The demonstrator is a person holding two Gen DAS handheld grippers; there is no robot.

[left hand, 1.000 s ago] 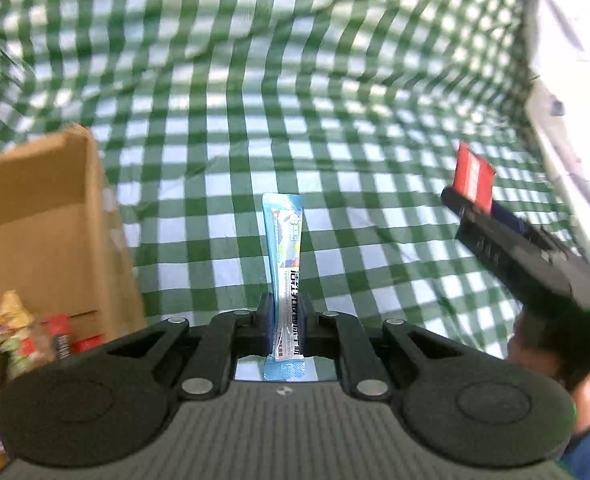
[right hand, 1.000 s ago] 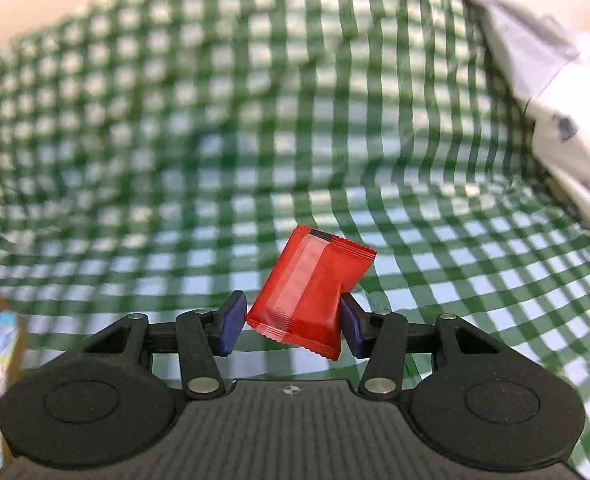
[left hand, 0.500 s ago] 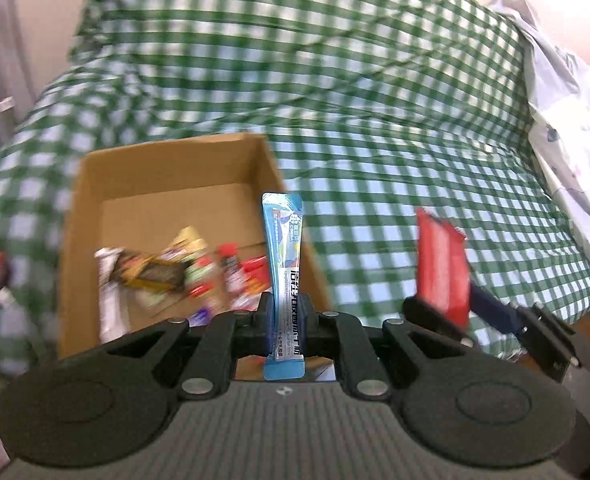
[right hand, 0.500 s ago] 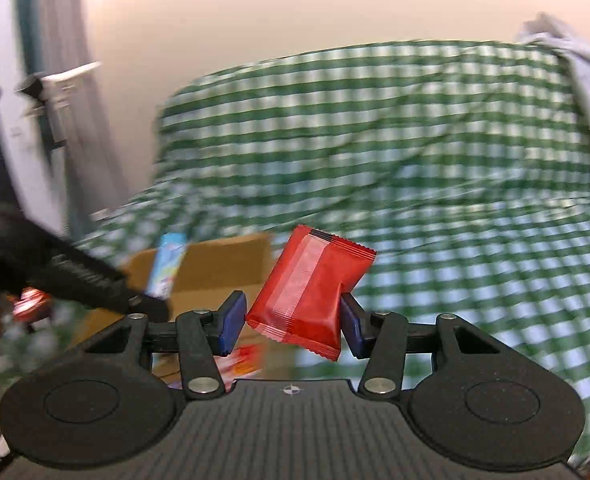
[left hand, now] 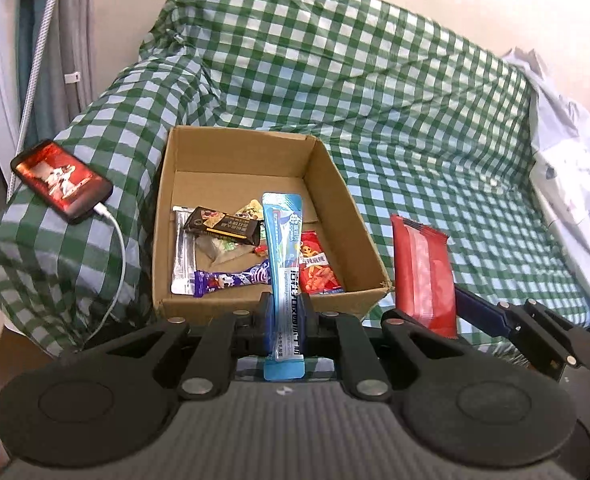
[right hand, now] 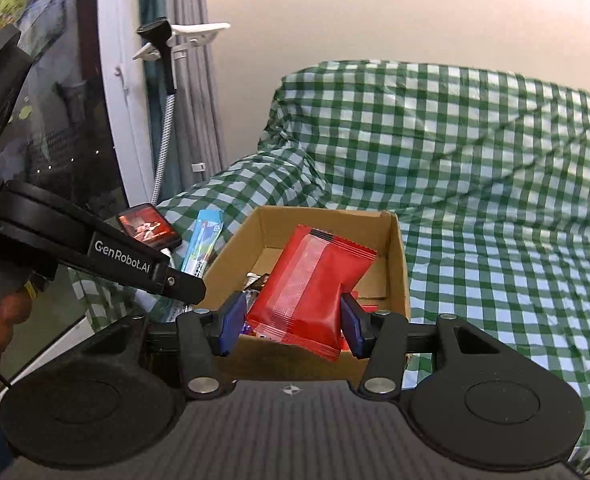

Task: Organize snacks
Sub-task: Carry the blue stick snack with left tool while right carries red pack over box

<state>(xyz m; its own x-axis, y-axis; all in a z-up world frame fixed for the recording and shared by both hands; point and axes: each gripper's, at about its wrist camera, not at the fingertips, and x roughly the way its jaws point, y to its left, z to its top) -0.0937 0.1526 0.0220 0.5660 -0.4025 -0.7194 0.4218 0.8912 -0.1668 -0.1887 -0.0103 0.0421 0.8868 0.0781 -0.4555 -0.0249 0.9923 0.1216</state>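
Observation:
My left gripper (left hand: 285,312) is shut on a long blue stick packet (left hand: 285,256) that stands upright in front of an open cardboard box (left hand: 335,184). Several snack packets lie in the box, among them a dark bar (left hand: 223,226), a purple packet (left hand: 231,282) and a red-orange bag (left hand: 317,268). My right gripper (right hand: 291,324) is shut on a red pouch (right hand: 309,284), held just before the box (right hand: 401,268). In the left wrist view the red pouch (left hand: 423,276) hangs right of the box's near corner. The blue packet (right hand: 203,246) shows left of the box in the right wrist view.
The box rests on a sofa under a green-and-white checked cover (left hand: 415,120). A lit phone (left hand: 61,180) with a white cable lies on the left armrest. White cloth (left hand: 575,152) is piled at the right. A window frame and curtain (right hand: 183,80) stand on the left.
Both grippers swung left from bare checked cover to the cardboard box, keeping their packets. The box and the phone on the armrest have come into full view.

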